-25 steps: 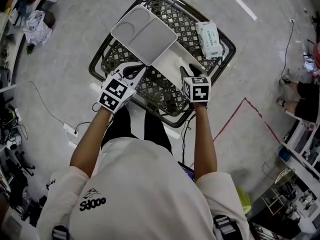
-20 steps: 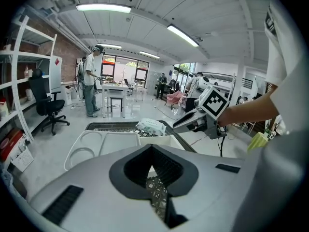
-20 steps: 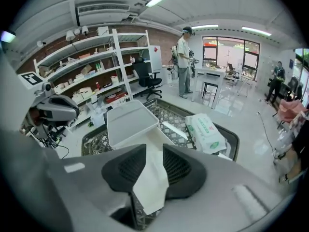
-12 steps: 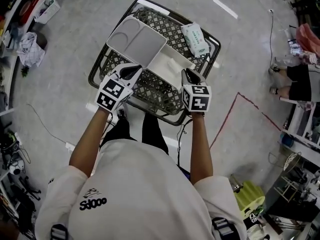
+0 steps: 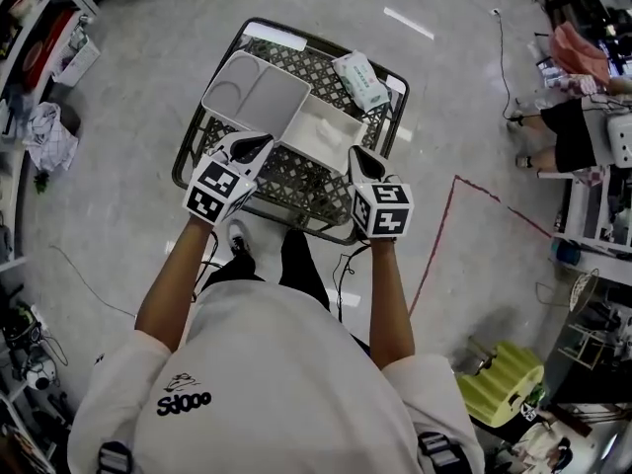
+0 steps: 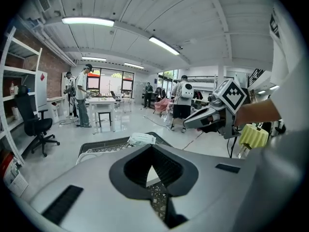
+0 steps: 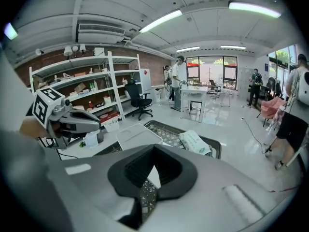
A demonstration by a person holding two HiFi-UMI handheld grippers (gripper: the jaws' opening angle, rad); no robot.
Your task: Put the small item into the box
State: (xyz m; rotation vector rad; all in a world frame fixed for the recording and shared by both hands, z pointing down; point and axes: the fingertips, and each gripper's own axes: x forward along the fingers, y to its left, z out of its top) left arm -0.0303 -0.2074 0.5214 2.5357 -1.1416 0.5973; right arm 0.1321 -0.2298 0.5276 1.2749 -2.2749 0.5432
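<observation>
The left gripper has its jaws closed tip to tip with nothing between them. The right gripper has just closed its jaws, and they are empty too. Both hang above the near edge of a black wire-mesh basket. Only the head view shows the white plastic box standing open on the mesh between and just beyond the two tips. Its flat lid is folded out to the left, and a green-and-white soft packet lies at the basket's far right corner. The small item is in neither gripper, and inside the box it is too small to make out. The gripper views hide the box's tray behind their own jaws, but each shows the packet and the other gripper. The right gripper view adds metal shelves and a black office chair, while the left one shows people standing at a table. A red line on the floor shows only from the head.
</observation>
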